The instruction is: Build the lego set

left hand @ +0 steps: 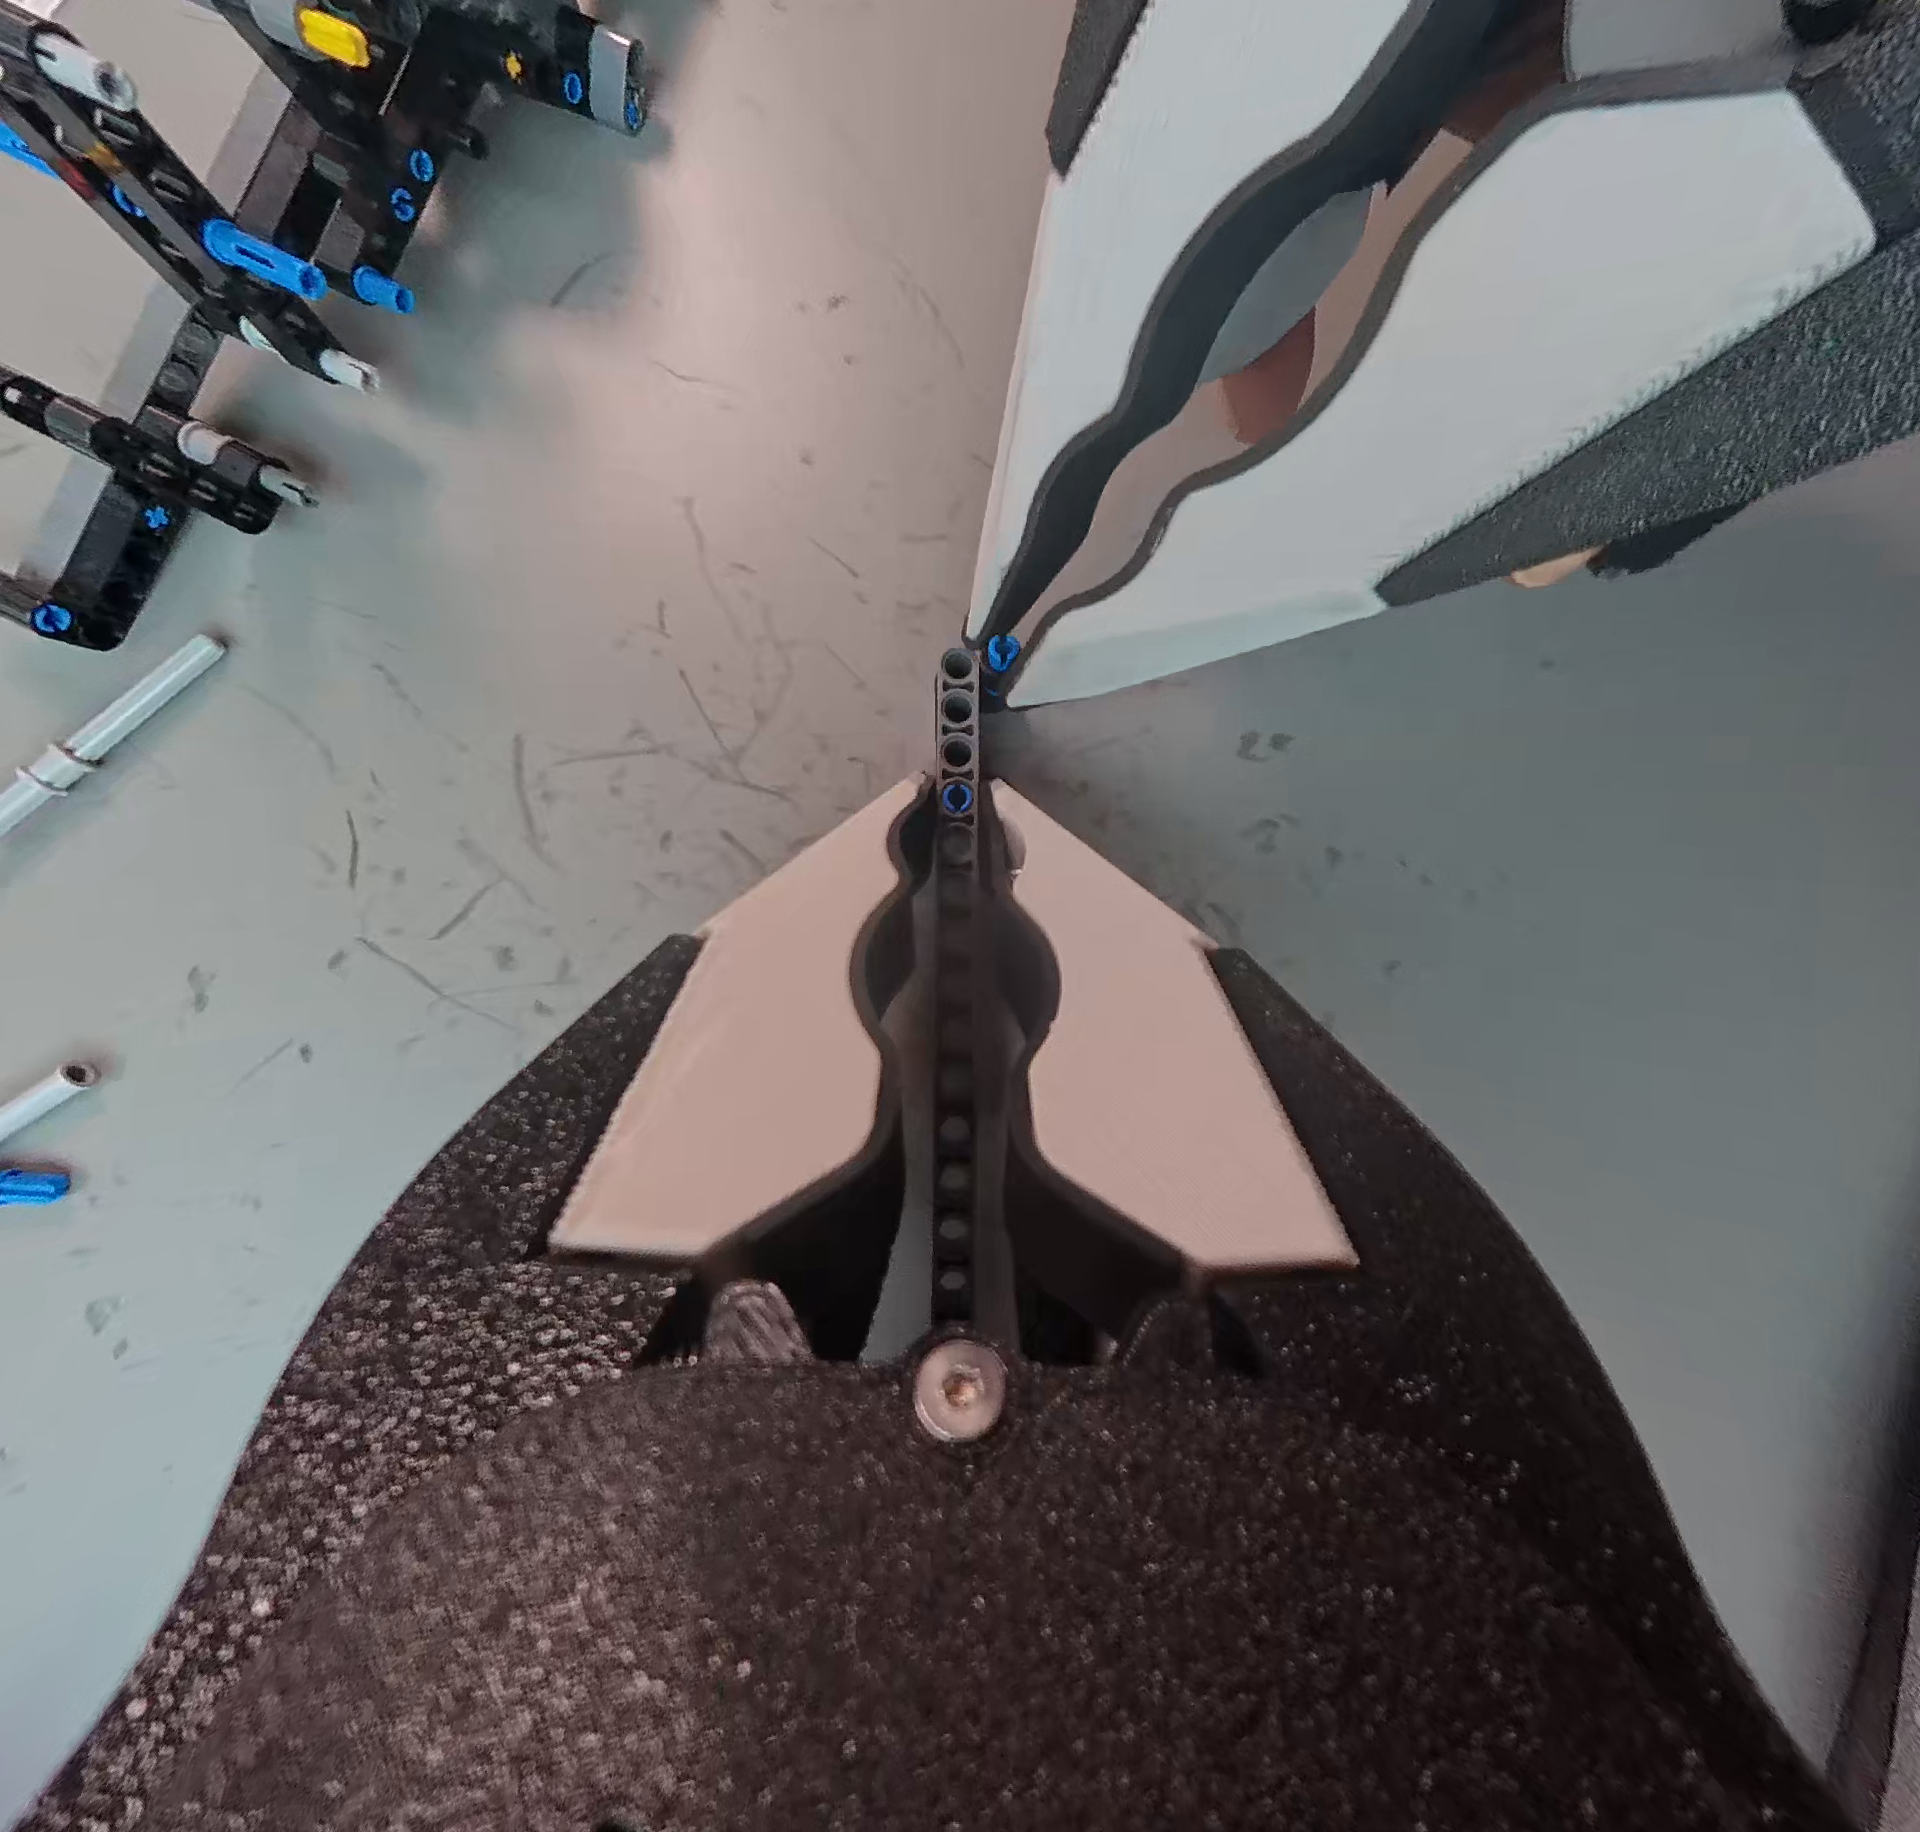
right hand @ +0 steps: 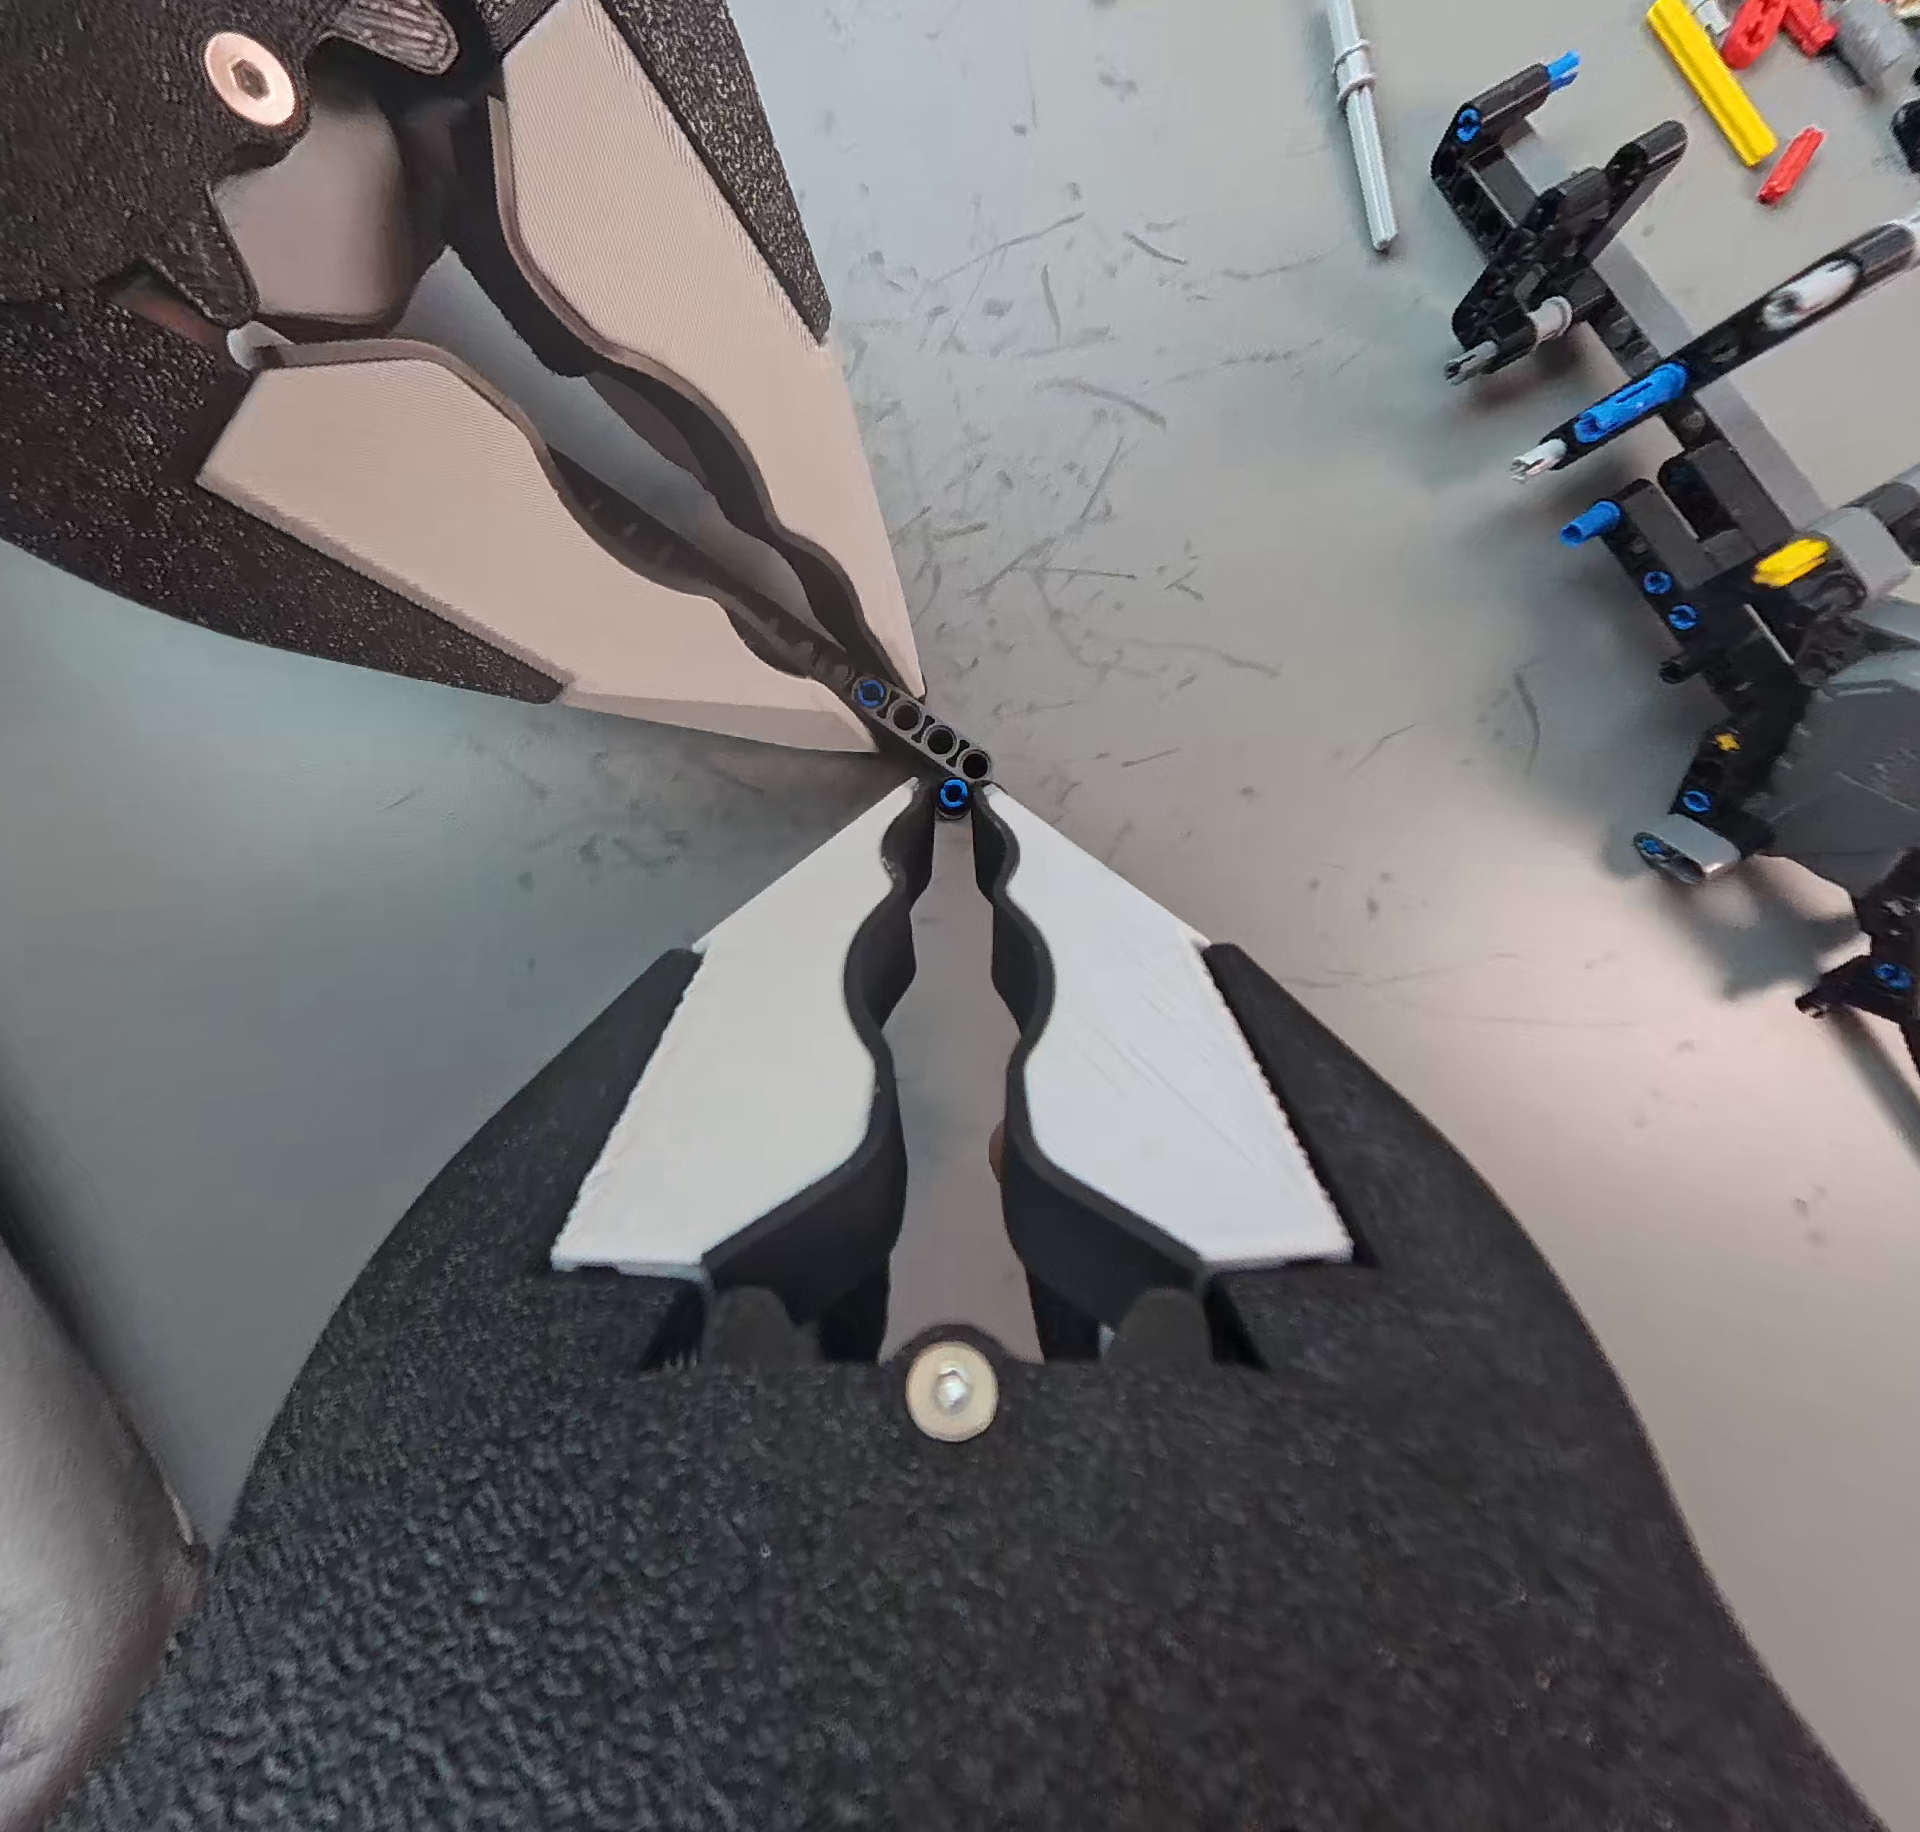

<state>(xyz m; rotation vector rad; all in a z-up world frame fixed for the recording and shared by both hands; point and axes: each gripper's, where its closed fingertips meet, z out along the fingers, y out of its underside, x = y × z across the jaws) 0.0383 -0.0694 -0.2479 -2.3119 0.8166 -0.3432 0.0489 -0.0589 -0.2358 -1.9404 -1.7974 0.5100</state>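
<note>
Over scuffed grey tabletop (left hand: 623, 847), we are clamping a black holed beam (left hand: 957, 733) in our left gripper (left hand: 957, 795), while our right gripper (right hand: 953, 800) is pinching a blue pin (right hand: 953, 795) touching the beam's far end.

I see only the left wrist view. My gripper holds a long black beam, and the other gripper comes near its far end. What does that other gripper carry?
Observer: The right gripper is shut on a small blue pin, seen end-on in the right wrist view.
Operator: Is the pin already inside a hole?
Observer: No. It sits against the edge of the black beam, near the last holes, and the three end holes look empty.
Operator: Are there loose parts that I cannot see?
Observer: Yes, a yellow beam and some red pieces lie beyond the black assembly.
</note>
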